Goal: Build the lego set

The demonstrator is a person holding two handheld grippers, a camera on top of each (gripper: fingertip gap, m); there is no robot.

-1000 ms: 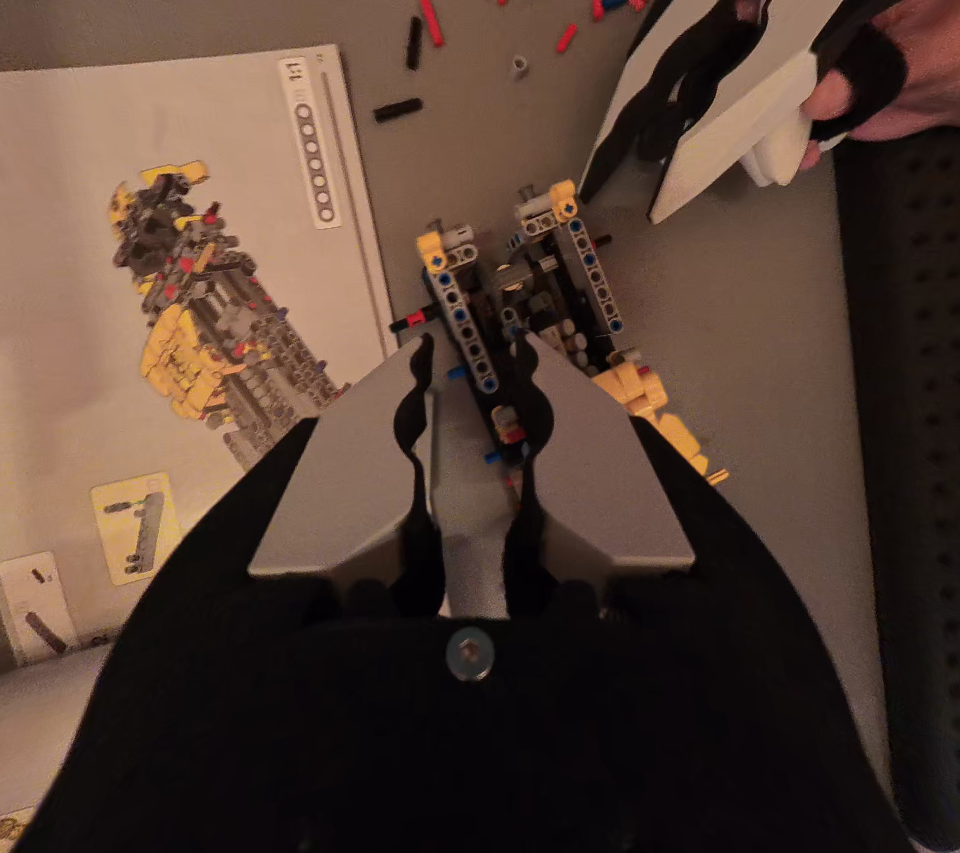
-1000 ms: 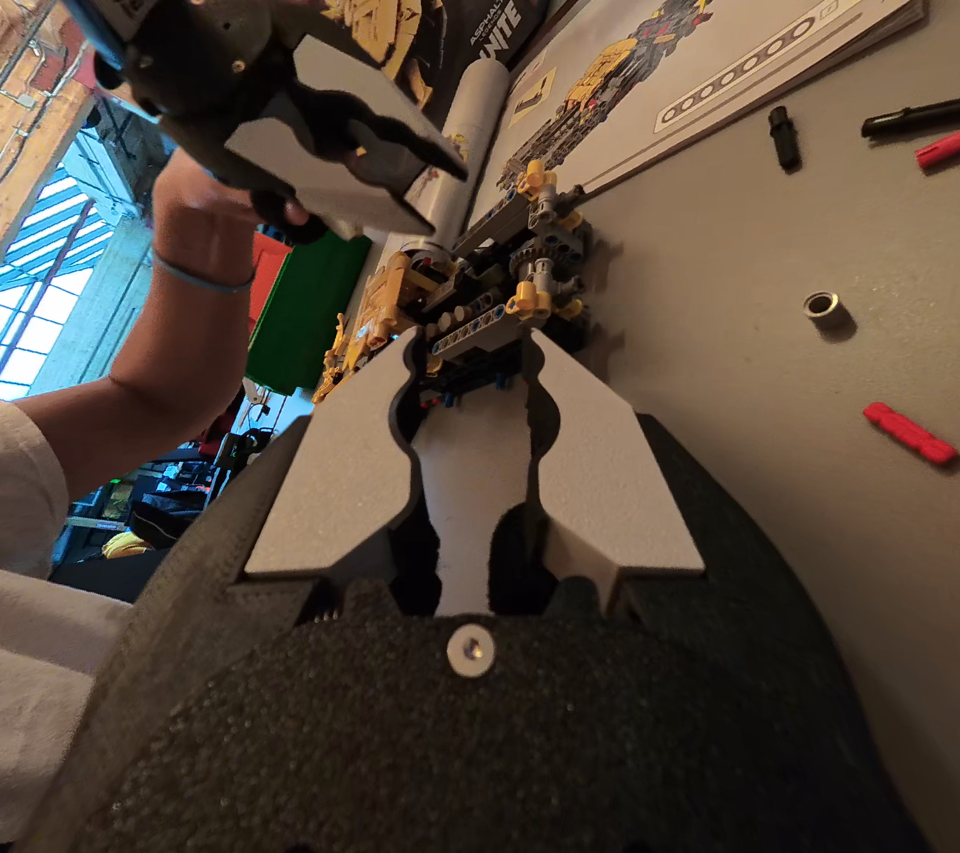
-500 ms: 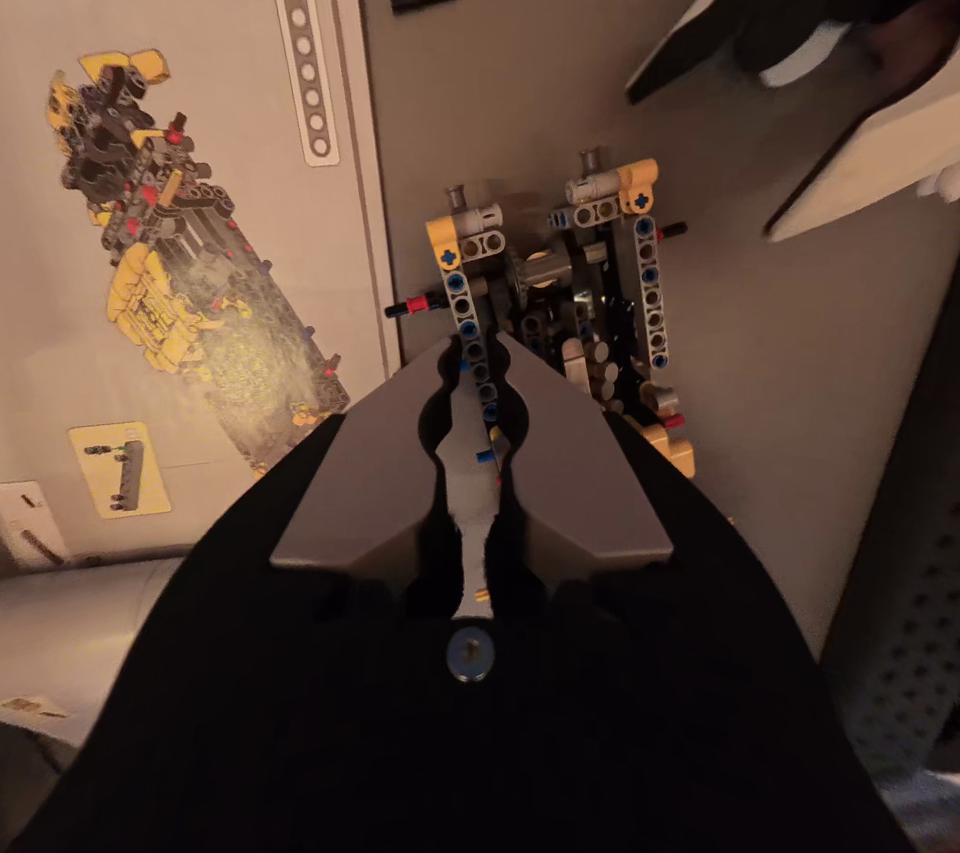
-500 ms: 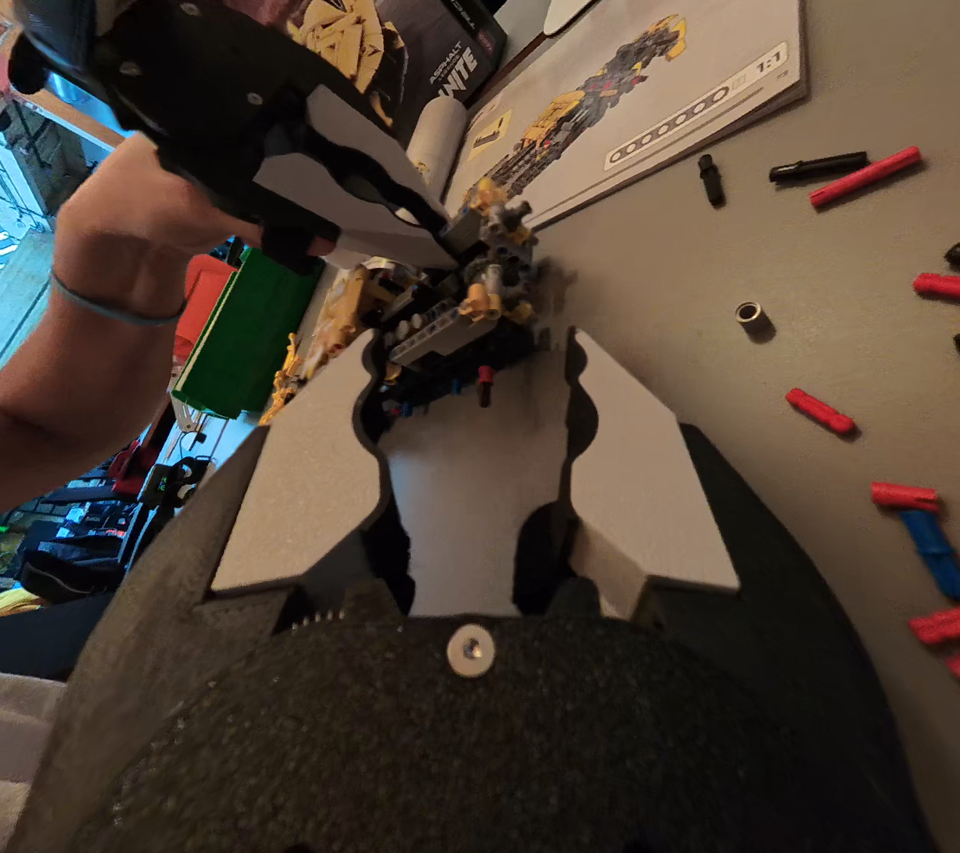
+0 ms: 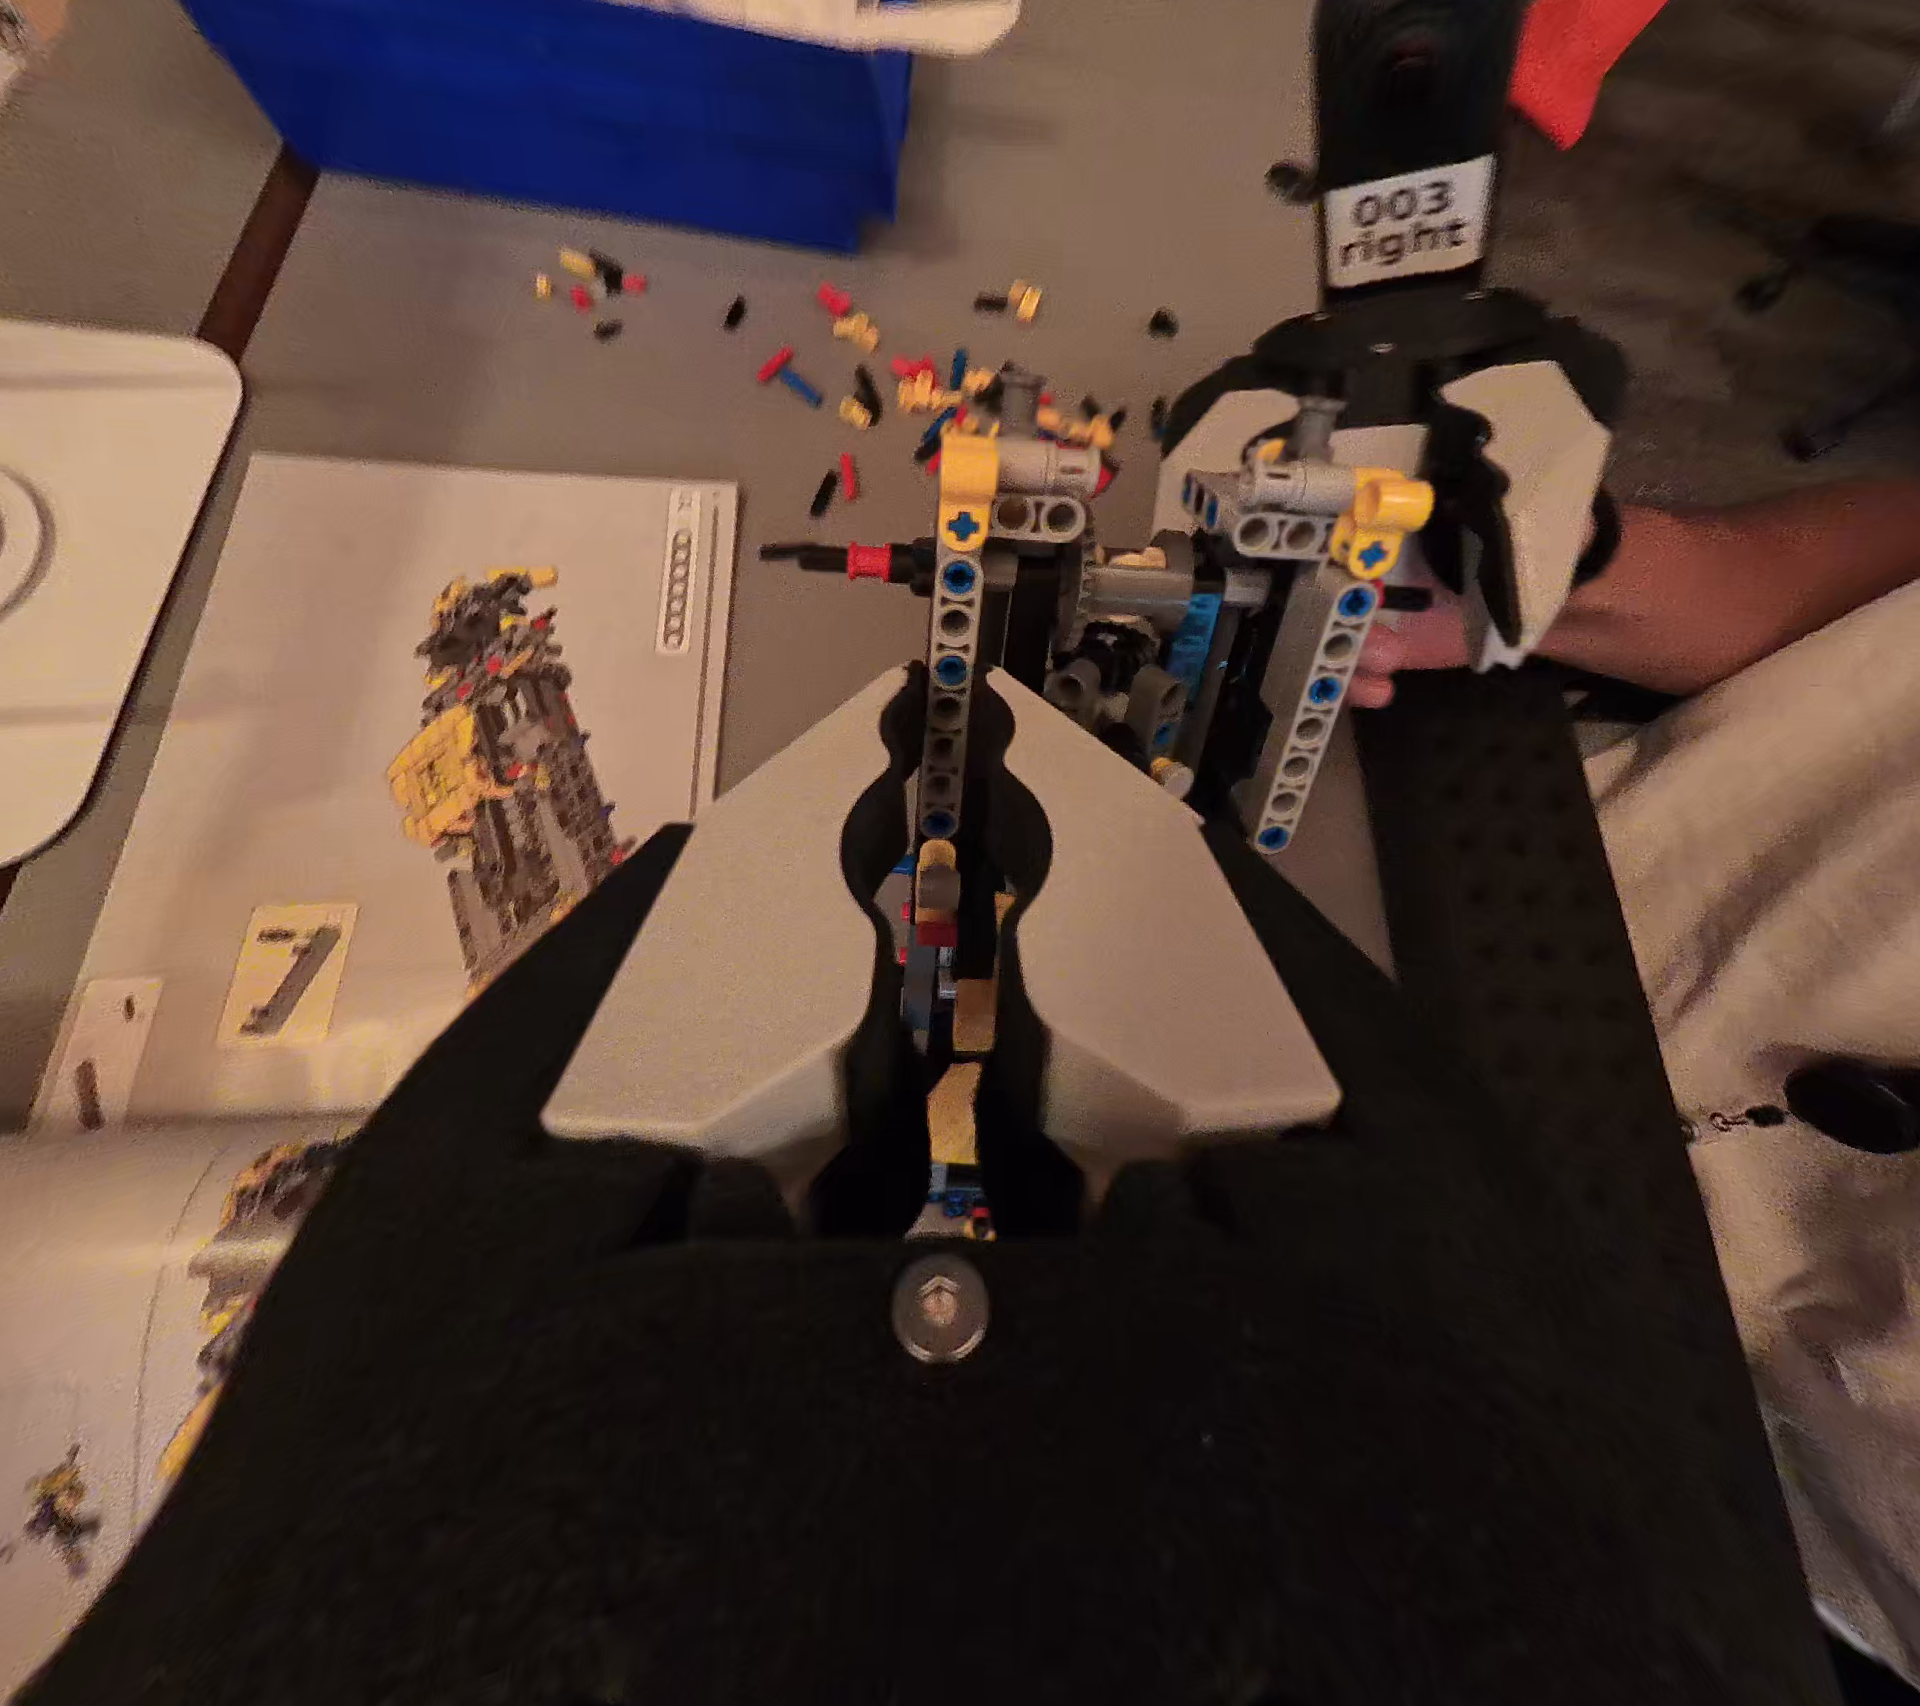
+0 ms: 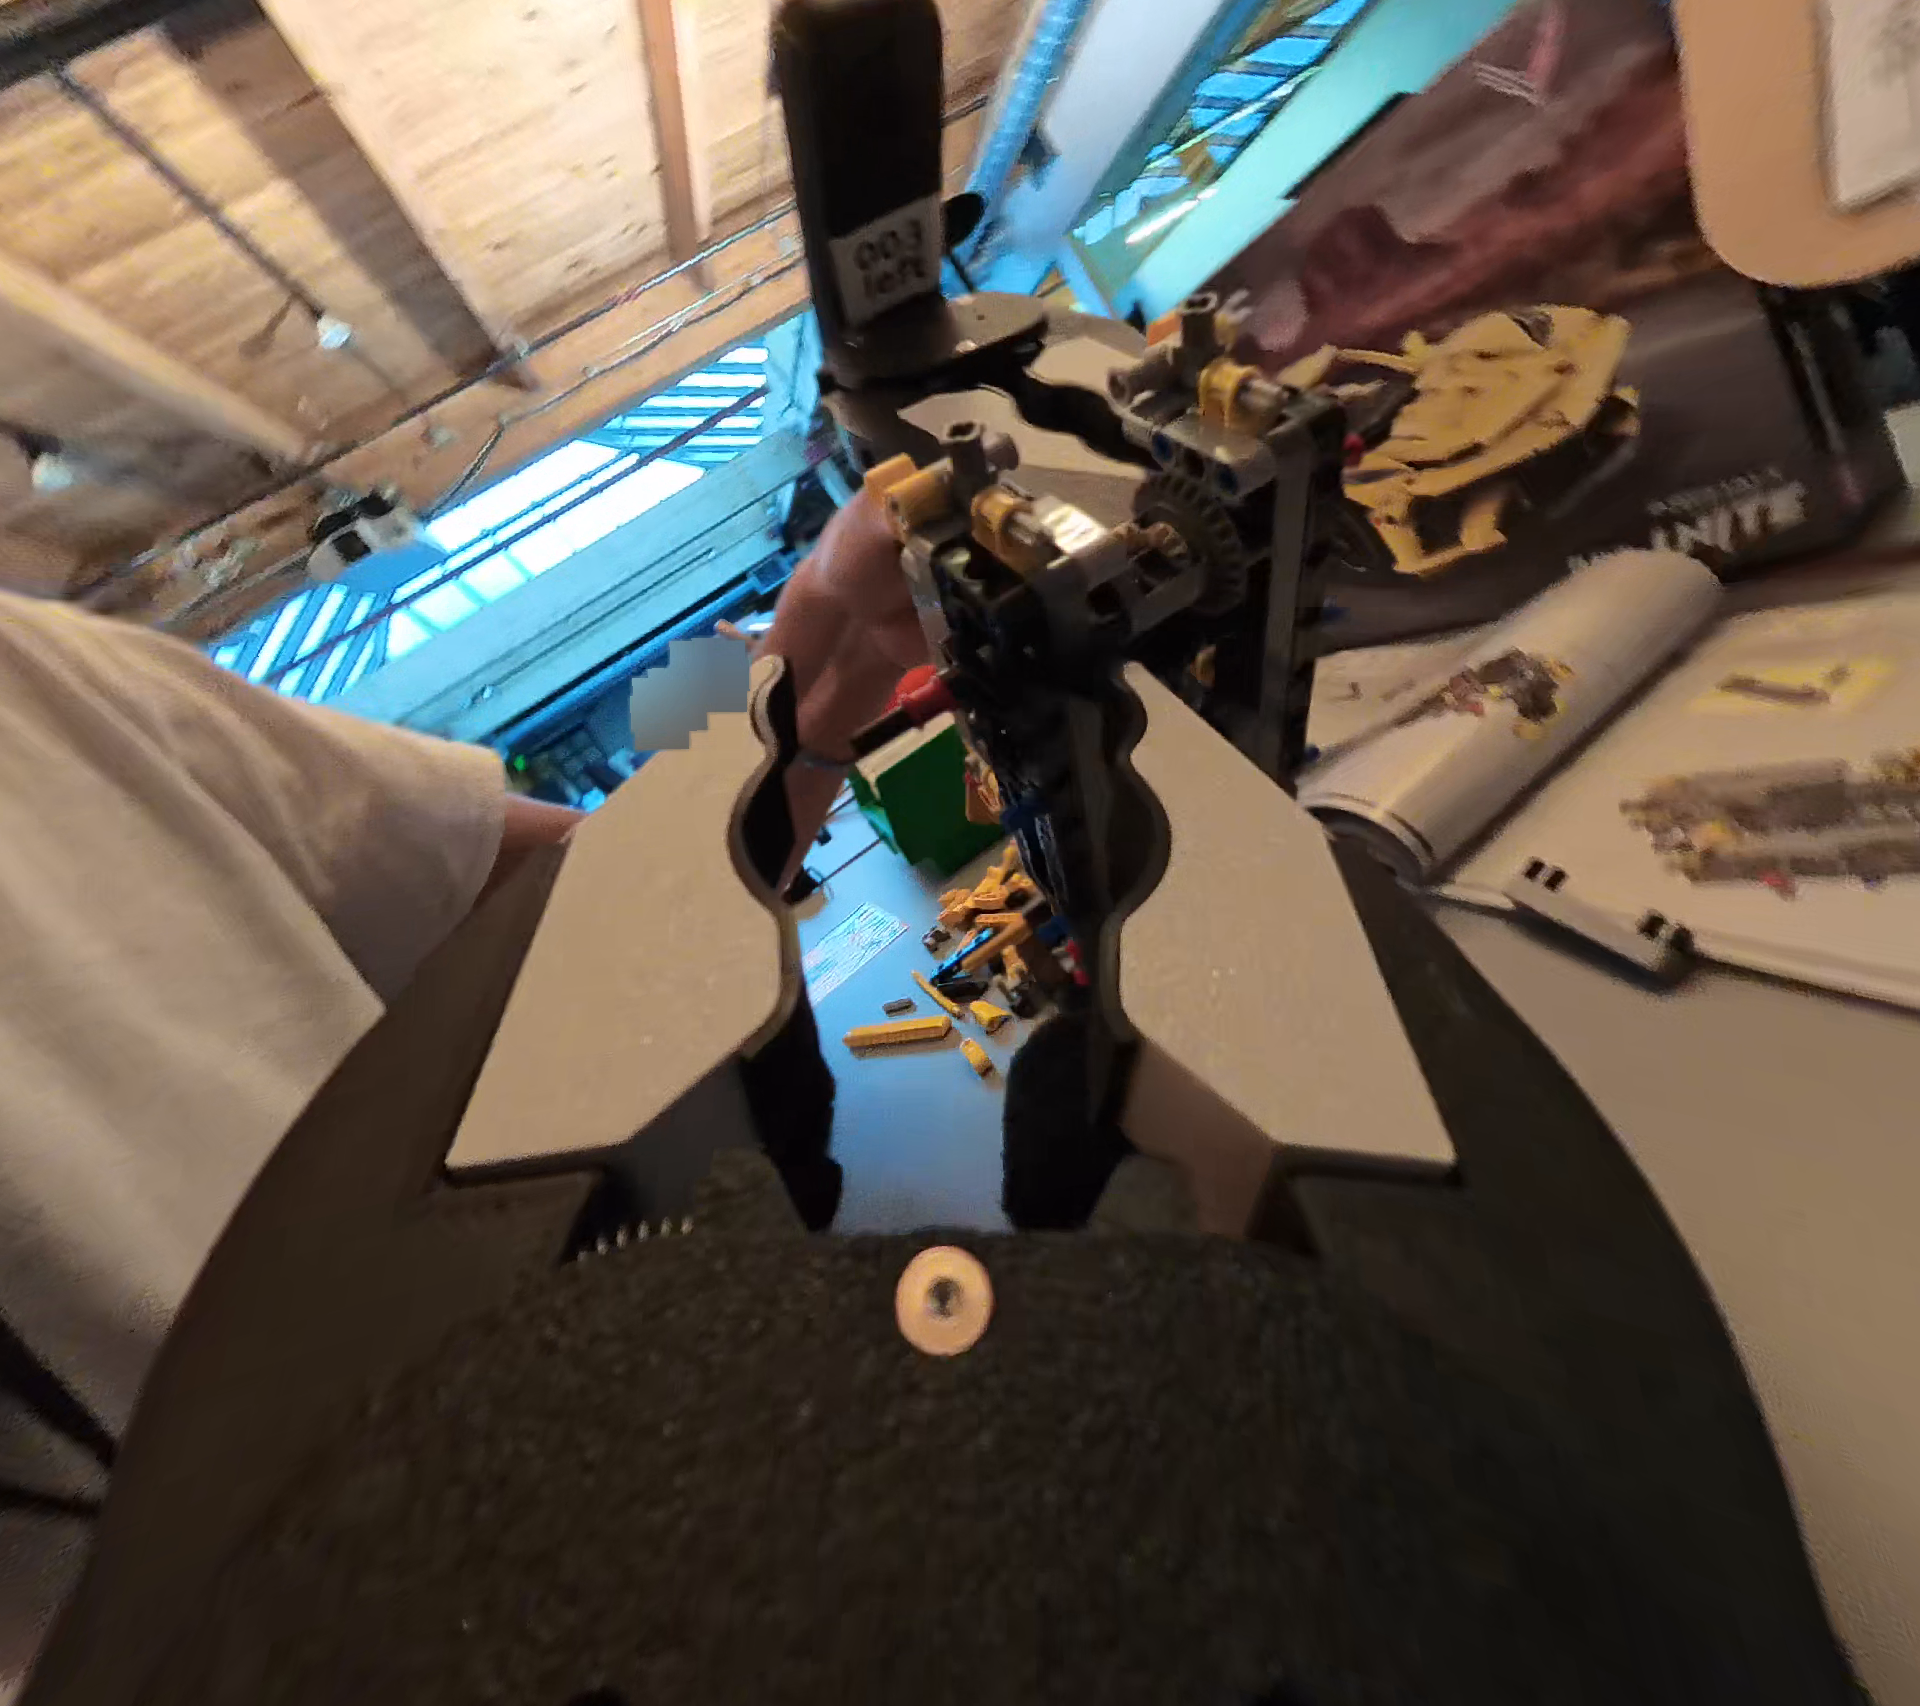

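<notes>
The half-built lego model (image 5: 1143, 617), grey beams with yellow, black and blue parts, is held up above the table. My left gripper (image 5: 951, 680) is shut on its left grey beam (image 5: 954, 617). My right gripper (image 6: 951, 690) is open, and the model (image 6: 1039, 555) stands between its jaws, close to the right finger (image 6: 1226, 877). In the left wrist view the right gripper (image 5: 1371, 534) straddles the top end of the model's right beam. In the right wrist view the left gripper (image 6: 1039, 420) shows behind the model.
The open instruction booklet (image 5: 416, 721) lies at the left, with loose small pieces (image 5: 914, 378) beyond the model and a blue bin (image 5: 520, 77) farther back. The right wrist view shows the set's box (image 6: 1558, 461), a green box (image 6: 925, 804) and yellow pieces (image 6: 977, 939).
My left gripper has shut on the grey beam and lifted the model off the table. My right gripper has come in around the model's other side, still open.
</notes>
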